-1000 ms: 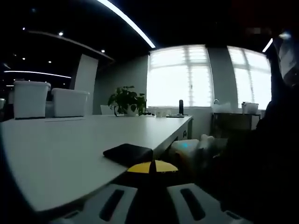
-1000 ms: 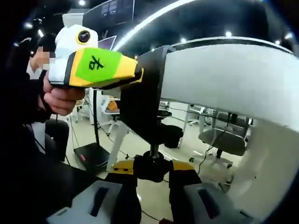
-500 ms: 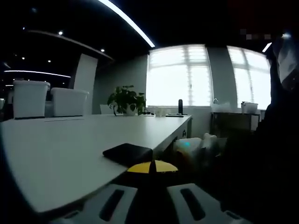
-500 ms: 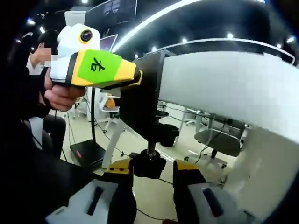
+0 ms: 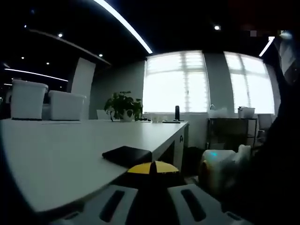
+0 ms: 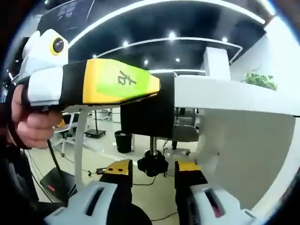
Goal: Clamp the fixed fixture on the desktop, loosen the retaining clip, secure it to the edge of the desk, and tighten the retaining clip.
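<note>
Left gripper view. The white desk (image 5: 70, 154) is seen from near its surface. The top plate of the black clamp fixture (image 5: 127, 156) lies flat on the desk at its near edge, directly ahead of the left gripper (image 5: 151, 200). Whether its jaws bear on the fixture cannot be told here, since their yellow tips are hidden low in the frame. The right gripper (image 5: 220, 166) is seen beyond the desk edge, pale and blurred. Two white bins (image 5: 47, 101) stand on the far part of the desk, and a potted plant (image 5: 123, 105) stands before bright windows (image 5: 176, 82). No writing can be read.

Right gripper view. The scene is shown from below desk level. The left gripper (image 6: 157, 89) enters from the left, held in a hand (image 6: 30, 124); its body is yellow with a green label printed with a single dark character, which cannot be made out with certainty. Its tip is closed against the black clamp fixture (image 6: 147, 112), which is hung over the edge of the desk (image 6: 234, 96). A threaded screw runs down from the fixture to a black knob (image 6: 153, 165). The right gripper (image 6: 153, 169) is set with one yellow-tipped jaw on either side of the knob; the jaws stand apart, close beside it, and contact cannot be confirmed.
</note>
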`<act>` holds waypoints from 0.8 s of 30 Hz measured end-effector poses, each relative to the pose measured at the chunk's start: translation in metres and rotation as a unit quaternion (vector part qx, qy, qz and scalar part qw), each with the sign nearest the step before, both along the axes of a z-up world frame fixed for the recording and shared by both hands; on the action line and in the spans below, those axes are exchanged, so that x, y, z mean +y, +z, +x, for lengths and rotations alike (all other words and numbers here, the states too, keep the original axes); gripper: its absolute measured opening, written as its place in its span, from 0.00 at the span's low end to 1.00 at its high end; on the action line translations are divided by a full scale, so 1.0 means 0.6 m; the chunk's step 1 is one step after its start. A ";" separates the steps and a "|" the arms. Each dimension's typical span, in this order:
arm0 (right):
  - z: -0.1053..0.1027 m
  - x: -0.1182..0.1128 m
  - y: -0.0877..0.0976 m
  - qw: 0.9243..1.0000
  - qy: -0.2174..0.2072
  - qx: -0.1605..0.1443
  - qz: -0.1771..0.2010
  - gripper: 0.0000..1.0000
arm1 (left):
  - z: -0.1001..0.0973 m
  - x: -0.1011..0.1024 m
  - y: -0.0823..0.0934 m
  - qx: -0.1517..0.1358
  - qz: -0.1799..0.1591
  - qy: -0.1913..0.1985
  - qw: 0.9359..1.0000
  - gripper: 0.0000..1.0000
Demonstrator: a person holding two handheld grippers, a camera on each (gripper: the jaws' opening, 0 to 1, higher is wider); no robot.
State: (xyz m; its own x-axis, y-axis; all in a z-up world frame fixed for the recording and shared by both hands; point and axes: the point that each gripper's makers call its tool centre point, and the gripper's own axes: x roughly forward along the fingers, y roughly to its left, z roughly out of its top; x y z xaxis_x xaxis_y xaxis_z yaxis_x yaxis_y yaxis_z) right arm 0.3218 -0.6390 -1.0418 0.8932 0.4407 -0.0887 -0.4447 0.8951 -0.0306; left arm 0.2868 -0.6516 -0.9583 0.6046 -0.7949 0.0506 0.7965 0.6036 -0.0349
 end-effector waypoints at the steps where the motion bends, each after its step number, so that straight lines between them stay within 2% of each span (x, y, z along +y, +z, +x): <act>1: 0.002 -0.001 -0.001 1.000 -0.008 0.008 0.011 0.44 | 0.000 0.000 0.000 -0.001 0.001 -0.001 1.000 0.01; 2: 0.002 0.000 -0.008 0.999 -0.015 0.025 0.013 0.45 | 0.000 0.000 0.000 -0.001 0.000 -0.003 1.000 0.01; 5: 0.006 -0.003 -0.016 0.999 -0.042 0.028 -0.010 0.41 | -0.001 0.000 0.000 -0.002 -0.003 -0.008 1.000 0.01; 6: 0.005 -0.004 -0.015 0.998 -0.049 0.026 -0.006 0.37 | -0.001 0.000 0.000 -0.003 -0.004 -0.009 1.000 0.01; 7: 0.002 -0.003 -0.015 0.998 -0.049 0.026 -0.007 0.29 | -0.001 0.000 0.001 -0.004 -0.005 -0.009 1.000 0.01; 8: -0.001 -0.002 -0.009 0.999 -0.046 0.013 -0.017 0.25 | -0.001 -0.001 0.001 -0.004 -0.006 -0.009 1.000 0.01; 10: 0.000 -0.001 -0.002 0.998 -0.051 0.002 -0.023 0.24 | -0.002 0.000 0.001 -0.004 -0.009 -0.010 1.000 0.01; 13: 0.012 -0.004 -0.013 0.998 -0.062 0.018 -0.027 0.32 | -0.002 0.000 0.002 -0.005 -0.013 -0.011 1.000 0.01; 15: 0.014 -0.002 -0.016 0.998 -0.061 0.024 -0.022 0.30 | -0.002 0.000 0.001 -0.004 -0.012 -0.011 1.000 0.01; 17: 0.011 0.005 -0.014 0.997 -0.057 0.012 -0.042 0.24 | -0.002 0.000 0.000 -0.003 -0.012 -0.011 1.000 0.01; 18: 0.011 0.004 -0.014 0.996 -0.058 0.007 -0.067 0.24 | -0.002 0.000 0.000 -0.004 -0.012 -0.011 1.000 0.01; 21: 0.009 0.004 -0.017 0.998 -0.045 0.027 -0.046 0.23 | -0.002 -0.001 -0.001 -0.009 -0.004 -0.007 1.000 0.00; 22: 0.009 0.004 -0.016 0.998 -0.038 0.024 -0.053 0.23 | -0.002 -0.001 -0.001 -0.009 -0.003 -0.006 1.000 0.00; 24: 0.009 0.008 -0.018 0.998 -0.004 0.025 -0.053 0.23 | -0.001 0.000 -0.001 -0.008 -0.001 -0.005 1.000 0.00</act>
